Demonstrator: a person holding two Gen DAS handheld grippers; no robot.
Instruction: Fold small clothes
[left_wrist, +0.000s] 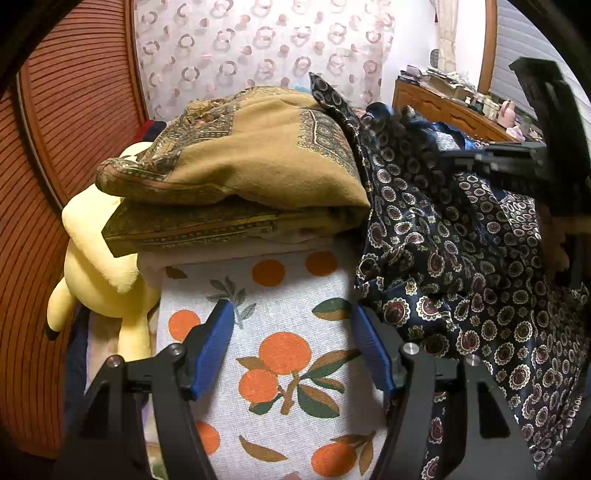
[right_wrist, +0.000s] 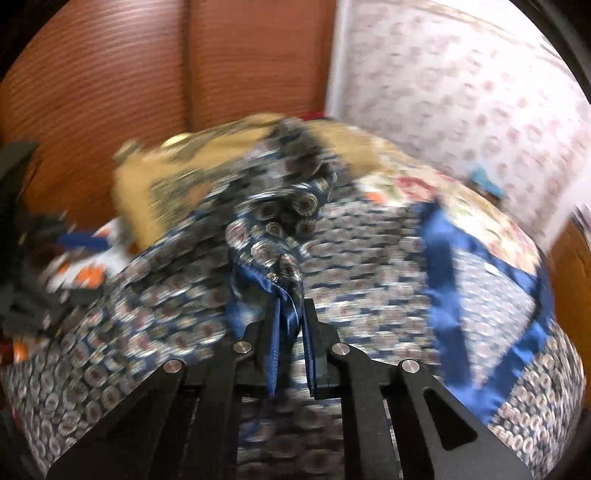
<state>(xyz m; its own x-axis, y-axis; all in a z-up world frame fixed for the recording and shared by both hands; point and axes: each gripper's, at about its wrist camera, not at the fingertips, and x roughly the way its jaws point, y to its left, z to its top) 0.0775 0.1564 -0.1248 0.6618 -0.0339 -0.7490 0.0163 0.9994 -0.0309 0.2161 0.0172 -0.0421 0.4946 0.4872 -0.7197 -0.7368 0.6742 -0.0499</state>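
Navy patterned garment lies heaped just right of the left gripper, whose blue fingers stand released over an orange-print cloth, nothing between them; a folded tan blanket sits beyond. From the right wrist, blurred, the right gripper has its fingers clenched on a fold of that garment, the rest spread ahead.
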